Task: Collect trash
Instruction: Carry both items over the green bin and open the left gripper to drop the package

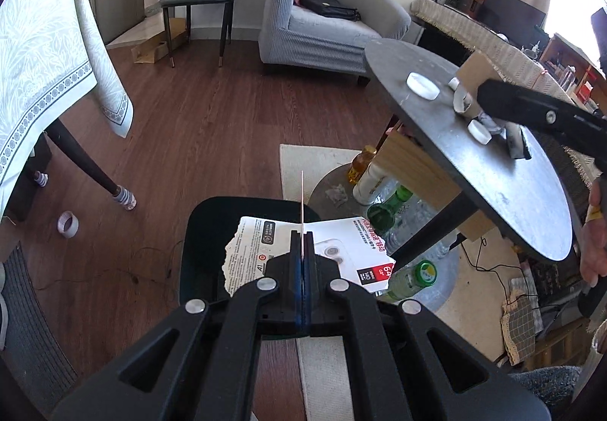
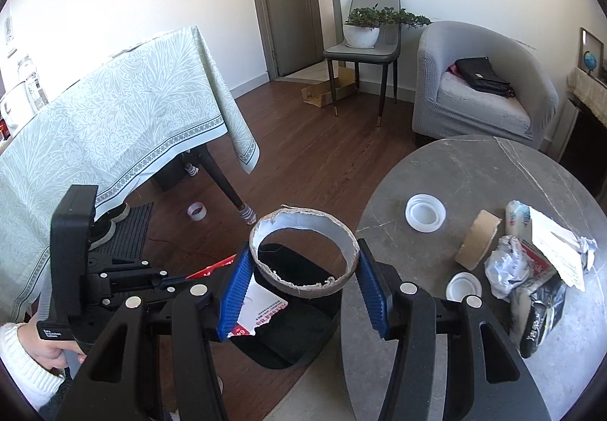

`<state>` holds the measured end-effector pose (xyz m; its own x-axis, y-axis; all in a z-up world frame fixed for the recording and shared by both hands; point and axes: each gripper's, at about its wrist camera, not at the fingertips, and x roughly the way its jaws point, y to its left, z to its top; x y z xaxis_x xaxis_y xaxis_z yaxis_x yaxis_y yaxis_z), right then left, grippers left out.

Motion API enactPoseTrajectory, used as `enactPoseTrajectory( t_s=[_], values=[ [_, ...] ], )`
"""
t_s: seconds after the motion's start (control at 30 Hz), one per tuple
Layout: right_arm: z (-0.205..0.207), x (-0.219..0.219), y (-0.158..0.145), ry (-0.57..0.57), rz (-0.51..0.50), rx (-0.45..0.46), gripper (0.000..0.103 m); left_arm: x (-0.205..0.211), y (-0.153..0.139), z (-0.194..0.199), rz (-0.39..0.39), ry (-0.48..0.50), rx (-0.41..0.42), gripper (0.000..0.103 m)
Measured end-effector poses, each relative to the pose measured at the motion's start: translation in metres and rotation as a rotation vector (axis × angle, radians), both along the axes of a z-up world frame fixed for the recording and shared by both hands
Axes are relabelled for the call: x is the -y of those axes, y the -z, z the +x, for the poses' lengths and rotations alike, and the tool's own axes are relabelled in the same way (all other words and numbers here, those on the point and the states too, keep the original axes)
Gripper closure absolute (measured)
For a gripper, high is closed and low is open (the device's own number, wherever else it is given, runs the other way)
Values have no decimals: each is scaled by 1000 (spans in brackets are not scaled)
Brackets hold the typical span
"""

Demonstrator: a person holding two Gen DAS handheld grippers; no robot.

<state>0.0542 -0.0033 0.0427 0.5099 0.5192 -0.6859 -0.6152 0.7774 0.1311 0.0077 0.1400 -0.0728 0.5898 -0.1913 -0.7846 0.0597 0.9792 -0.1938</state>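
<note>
Both grippers hold trash above the black bin (image 1: 201, 250) on the floor, so the job looks partway done. The left gripper (image 1: 302, 235) has its jaws pressed together on a torn printed card (image 1: 364, 242), held over the bin's opening. The right gripper (image 2: 303, 269) has its jaws spread about halfway and pinches a cardboard tape ring (image 2: 303, 254) by its outer sides, hanging over the bin just off the left edge of the round table (image 2: 474, 170).

Neither piece has been dropped yet. More is left on the table: two white lids (image 2: 425, 218), a brown tape roll (image 2: 478, 238), crumpled paper (image 2: 506, 269) and a heap of wrappers (image 2: 542, 292) near the right edge. Another tape ring (image 2: 197, 211) lies on the floor by the leg of the clothed table.

The inside of the bin is dark and mostly covered by the card, so I cannot tell what it already holds. The bottles (image 1: 394, 201) under the table are half hidden, and whether they count as trash is unclear
</note>
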Motion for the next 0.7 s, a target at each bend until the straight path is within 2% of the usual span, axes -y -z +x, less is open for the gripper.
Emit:
enactPoseTrajectory(
  t_s=[0.3,0.53,0.63,0.67,0.7],
  values=[
    [8,-37,17,-37,-31,-50,49,-29,40,7,10,-49,-109,101],
    [11,-64,38,-68,-73,-98,49,-44,56,12,-9,-72,-159,99],
    [15,-72,51,-69,-96,-127,49,-47,53,10,-24,-68,-144,79],
    [16,-74,55,-70,-109,-136,49,-48,51,8,-19,-71,-132,68],
    [17,-77,60,-72,-123,-144,49,-48,49,5,-18,-73,-121,66]
  ],
)
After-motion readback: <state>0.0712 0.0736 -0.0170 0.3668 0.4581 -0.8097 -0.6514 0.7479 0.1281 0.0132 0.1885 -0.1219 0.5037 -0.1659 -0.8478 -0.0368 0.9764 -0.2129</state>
